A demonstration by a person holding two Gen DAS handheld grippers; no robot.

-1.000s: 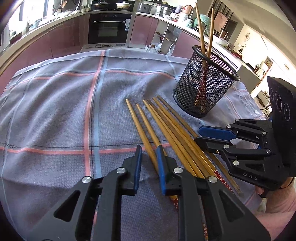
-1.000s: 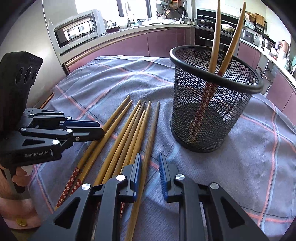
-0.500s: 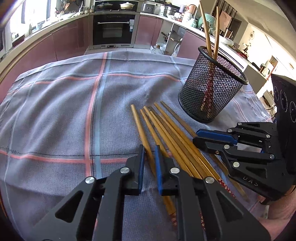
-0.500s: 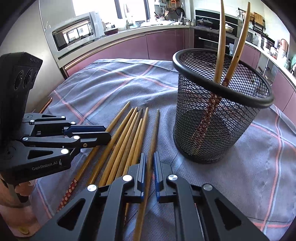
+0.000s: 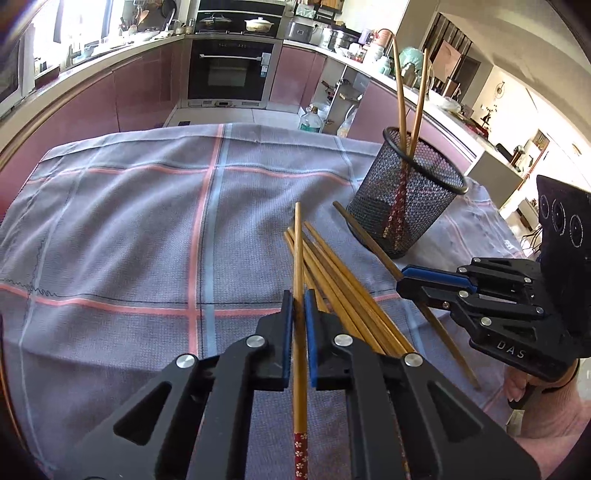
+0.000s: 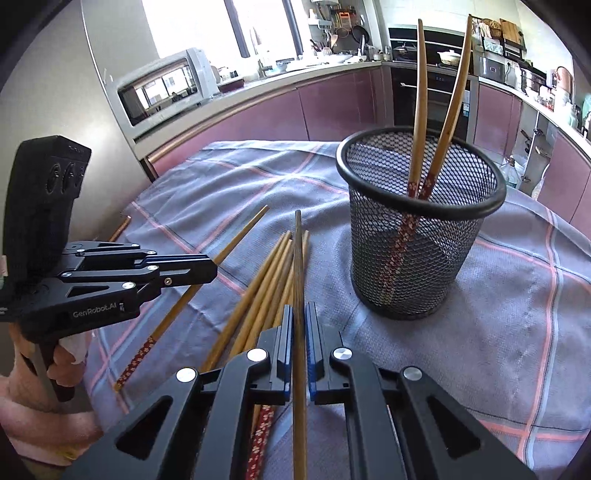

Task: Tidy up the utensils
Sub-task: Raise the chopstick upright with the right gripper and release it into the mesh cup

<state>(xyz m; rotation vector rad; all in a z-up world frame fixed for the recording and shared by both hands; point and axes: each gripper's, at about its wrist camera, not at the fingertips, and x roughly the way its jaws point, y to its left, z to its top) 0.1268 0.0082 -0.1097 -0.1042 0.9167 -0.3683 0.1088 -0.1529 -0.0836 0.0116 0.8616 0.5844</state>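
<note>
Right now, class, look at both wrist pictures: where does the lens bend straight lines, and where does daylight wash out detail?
Left wrist view: the counter curves like a bow, the picture's corners go black, and the window at top left is washed out. Right wrist view: the two chopsticks in the mesh cup look bowed, and the window is blown white, with glare on the toaster oven.

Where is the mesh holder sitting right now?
The mesh holder stands upright on the checked cloth, right of centre in both wrist views, just beyond the loose chopsticks, with two chopsticks already standing in it.
</note>
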